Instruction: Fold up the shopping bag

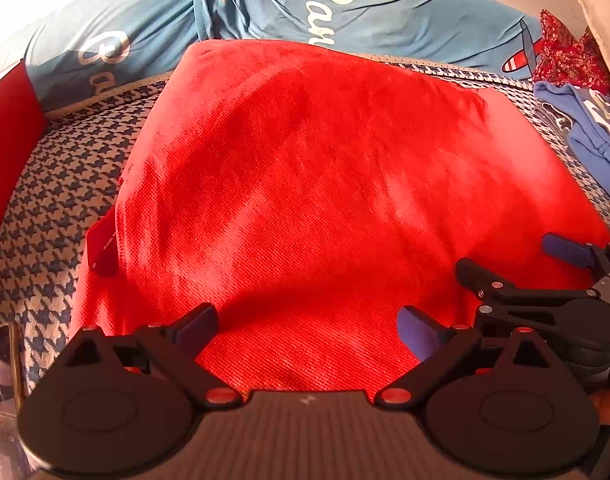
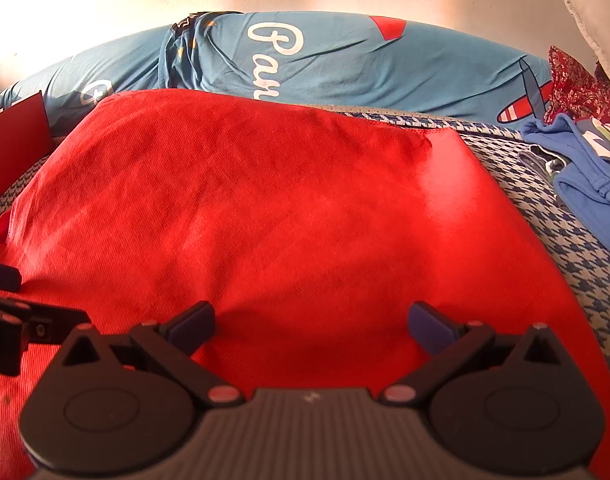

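Left wrist view: the red shopping bag lies spread flat on a houndstooth cover, its near edge right under the camera.
Left gripper: jaws spread wide over the bag's near edge, nothing between them, pads not pinching cloth.
Handle: a red strap pokes out at the bag's left side.
Right gripper, seen from the left: it hangs over the near right corner of the bag, jaws apart.
Right wrist view: the shopping bag fills the middle; a blue pillow lies along the far side, blue clothes at the far right.
Right gripper: wide open above the near edge, holding nothing.
Left gripper, seen from the right: only part shows at the near left.
Step in hand: probably taking the near edge for the first fold.
Doing it well: pinch both layers at matching spots near each corner, lift evenly, carry the edge straight to the far edge; tuck the handle in first so it does not stick out.
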`<state>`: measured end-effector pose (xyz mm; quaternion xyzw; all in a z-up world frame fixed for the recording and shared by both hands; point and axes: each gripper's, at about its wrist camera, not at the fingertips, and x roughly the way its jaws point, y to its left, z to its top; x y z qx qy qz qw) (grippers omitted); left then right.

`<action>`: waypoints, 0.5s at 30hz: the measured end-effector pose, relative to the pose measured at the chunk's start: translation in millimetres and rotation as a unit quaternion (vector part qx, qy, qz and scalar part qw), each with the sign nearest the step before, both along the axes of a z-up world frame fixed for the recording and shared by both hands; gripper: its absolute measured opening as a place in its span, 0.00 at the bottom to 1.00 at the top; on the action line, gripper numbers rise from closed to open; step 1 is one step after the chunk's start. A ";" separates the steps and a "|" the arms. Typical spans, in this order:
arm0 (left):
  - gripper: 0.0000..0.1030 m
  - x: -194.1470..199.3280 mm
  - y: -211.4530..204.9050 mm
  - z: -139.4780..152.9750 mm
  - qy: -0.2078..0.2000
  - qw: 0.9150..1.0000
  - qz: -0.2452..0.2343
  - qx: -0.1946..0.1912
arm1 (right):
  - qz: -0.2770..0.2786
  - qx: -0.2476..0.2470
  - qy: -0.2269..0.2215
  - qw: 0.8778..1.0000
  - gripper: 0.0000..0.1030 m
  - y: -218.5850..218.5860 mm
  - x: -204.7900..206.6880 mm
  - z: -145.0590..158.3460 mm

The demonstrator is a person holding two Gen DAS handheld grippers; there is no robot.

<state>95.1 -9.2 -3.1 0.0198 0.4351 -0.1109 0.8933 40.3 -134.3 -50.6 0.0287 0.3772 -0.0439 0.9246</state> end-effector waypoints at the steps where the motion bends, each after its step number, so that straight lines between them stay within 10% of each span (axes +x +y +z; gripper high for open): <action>1: 0.94 0.0 0.1 0.2 0.000 1.000 0.001 -0.001 | 0.000 0.000 0.000 1.000 1.00 -0.1 0.1 0.0; 15: 0.94 -0.5 -1.3 -0.2 0.000 1.000 0.000 0.004 | -0.001 0.000 -0.001 1.000 1.00 -0.5 0.6 -0.6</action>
